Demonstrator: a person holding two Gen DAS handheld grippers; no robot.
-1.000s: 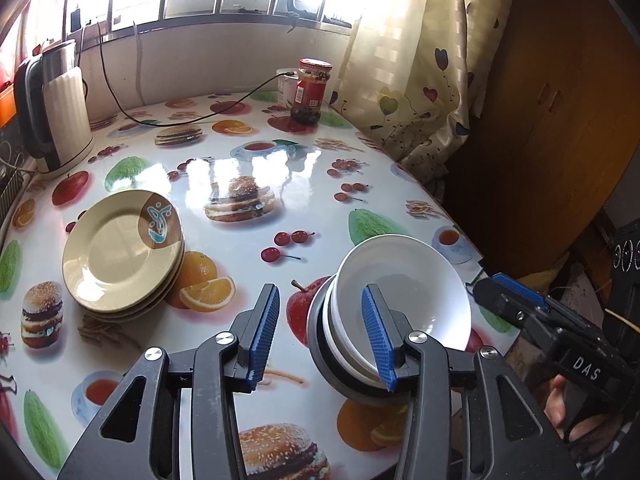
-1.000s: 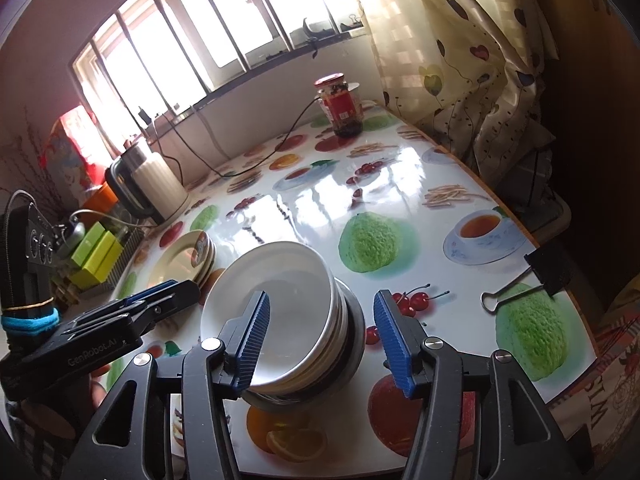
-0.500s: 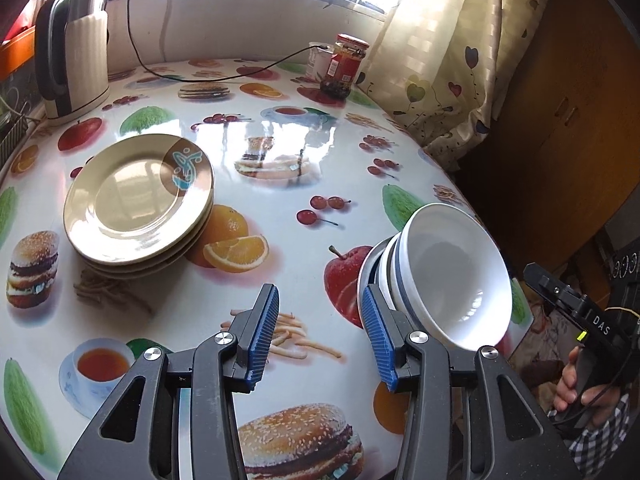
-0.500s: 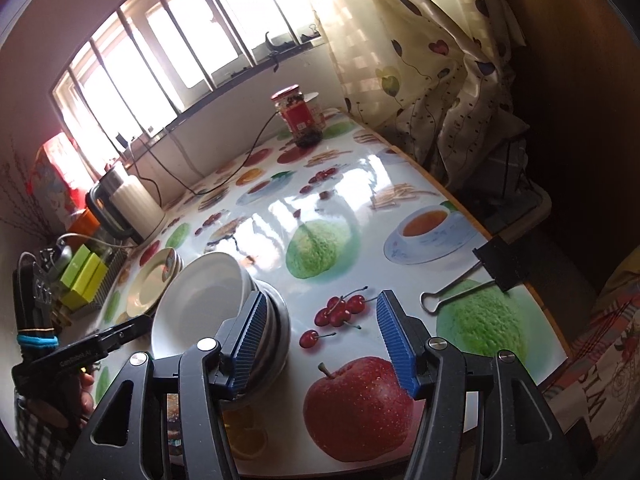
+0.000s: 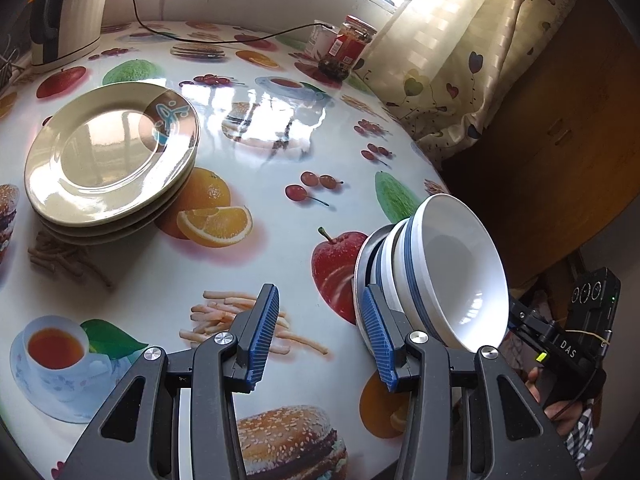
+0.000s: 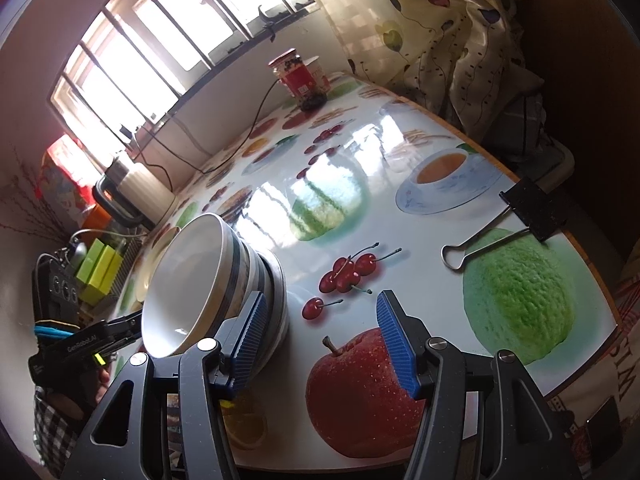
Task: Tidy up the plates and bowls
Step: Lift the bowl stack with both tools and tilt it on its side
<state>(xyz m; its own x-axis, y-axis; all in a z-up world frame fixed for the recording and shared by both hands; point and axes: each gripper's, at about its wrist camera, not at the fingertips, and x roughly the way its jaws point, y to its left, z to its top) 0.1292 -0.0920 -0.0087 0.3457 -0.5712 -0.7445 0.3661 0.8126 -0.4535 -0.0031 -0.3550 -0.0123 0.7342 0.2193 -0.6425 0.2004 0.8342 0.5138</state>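
A stack of white bowls [image 5: 452, 272] with blue-grey bands stands on a wider grey-rimmed dish near the table's front edge. It also shows at the left of the right wrist view, as the bowl stack [image 6: 200, 280]. My left gripper [image 5: 318, 320] is open over bare tablecloth, its right finger close against the stack's left side. My right gripper [image 6: 320, 320] is open too, with its left finger close beside the stack's other side. Nothing lies between either pair of jaws. Whether the fingers touch the bowls I cannot tell. A stack of cream plates [image 5: 112, 152] sits further left.
A kettle [image 5: 68, 8] with its cable stands at the back left, and a red-labelled jar [image 5: 348, 46] stands at the back. A black binder clip [image 6: 520, 216] grips the table's right edge. Curtain and a wooden cabinet [image 5: 560, 140] close off the right.
Both grippers have sunk towards the table and rolled. The bowl stack, earlier over or between the fingers, now lies outside each pair of jaws, flanked by the two grippers.
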